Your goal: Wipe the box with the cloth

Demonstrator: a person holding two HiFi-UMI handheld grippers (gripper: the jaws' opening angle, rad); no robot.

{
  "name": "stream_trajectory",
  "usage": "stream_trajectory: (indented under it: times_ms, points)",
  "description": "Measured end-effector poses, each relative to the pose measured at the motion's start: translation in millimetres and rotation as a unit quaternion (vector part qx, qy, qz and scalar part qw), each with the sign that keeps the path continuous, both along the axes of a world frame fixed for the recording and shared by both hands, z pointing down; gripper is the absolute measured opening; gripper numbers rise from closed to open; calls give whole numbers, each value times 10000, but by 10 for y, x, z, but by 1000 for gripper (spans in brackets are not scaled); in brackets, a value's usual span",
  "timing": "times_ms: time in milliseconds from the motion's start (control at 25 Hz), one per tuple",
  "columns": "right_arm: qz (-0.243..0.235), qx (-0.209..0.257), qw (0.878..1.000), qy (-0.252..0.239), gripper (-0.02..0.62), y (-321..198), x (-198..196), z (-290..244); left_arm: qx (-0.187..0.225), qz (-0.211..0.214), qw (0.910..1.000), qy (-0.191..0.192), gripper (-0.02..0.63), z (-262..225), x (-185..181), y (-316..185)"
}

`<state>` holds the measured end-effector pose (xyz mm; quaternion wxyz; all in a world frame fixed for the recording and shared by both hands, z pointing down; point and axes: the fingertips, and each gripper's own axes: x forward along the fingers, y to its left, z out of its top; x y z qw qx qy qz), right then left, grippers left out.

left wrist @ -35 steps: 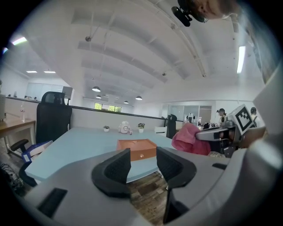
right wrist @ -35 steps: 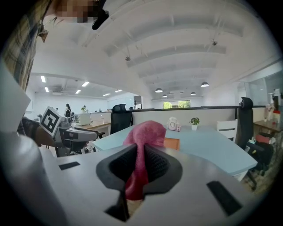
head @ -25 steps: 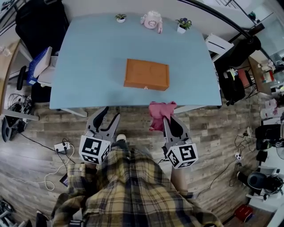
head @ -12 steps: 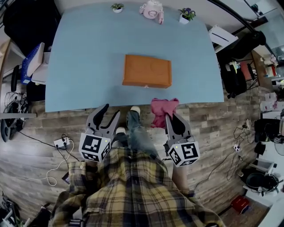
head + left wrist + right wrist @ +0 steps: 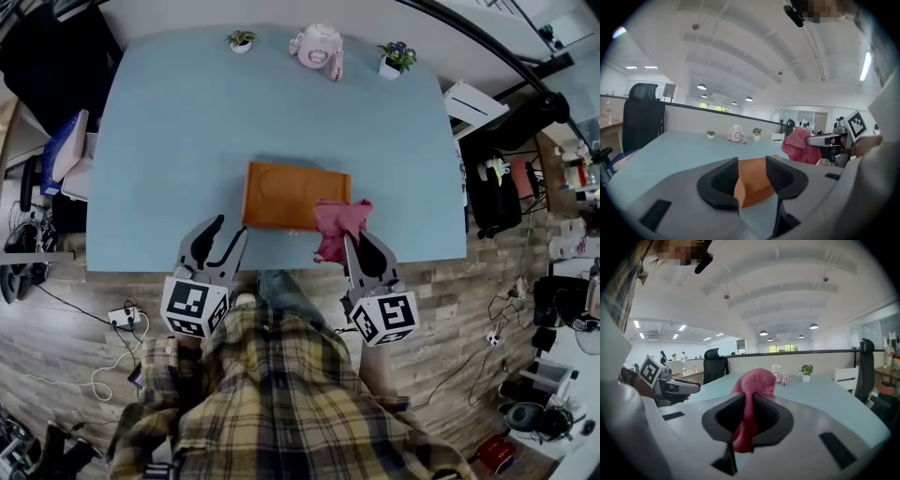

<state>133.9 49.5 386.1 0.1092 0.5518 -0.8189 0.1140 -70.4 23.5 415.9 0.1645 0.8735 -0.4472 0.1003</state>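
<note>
Gripping a pink cloth point(image 5: 339, 223) tight in the right gripper point(image 5: 354, 246), jaws pressed together on it, with a bunch standing above them and a tail hanging below. Holding the left gripper point(image 5: 228, 230) with jaws apart and nothing caught between, only looking through the gap at the orange box point(image 5: 281, 192) beyond.

As for that box: flat on the blue table point(image 5: 178, 122), close to the near edge and roughly midway along it, long side running left to right, parallel to that edge.

Hovering with the cloth at the right end of the box, by its near right corner; touching the lid or just above it, hard to say. Probably about to start wiping, not yet under way. Best swept leftward from there along the long side, keeping the cloth flat on the lid. Poised with the open left gripper just beside the near left corner, handy for steadying the box against sliding toward it.
</note>
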Motion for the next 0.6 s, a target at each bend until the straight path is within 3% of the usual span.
stream_trajectory:
  times_ms: [280,600]
  points:
    - [-360,169,9992,29,41,-772,201,-228,90,-326,9994,-53,178,-210,168,-580]
    - [-689,129,9975,-63,41,-1122,266,-191,118,-506,9985,-150,178,-243,294,-889]
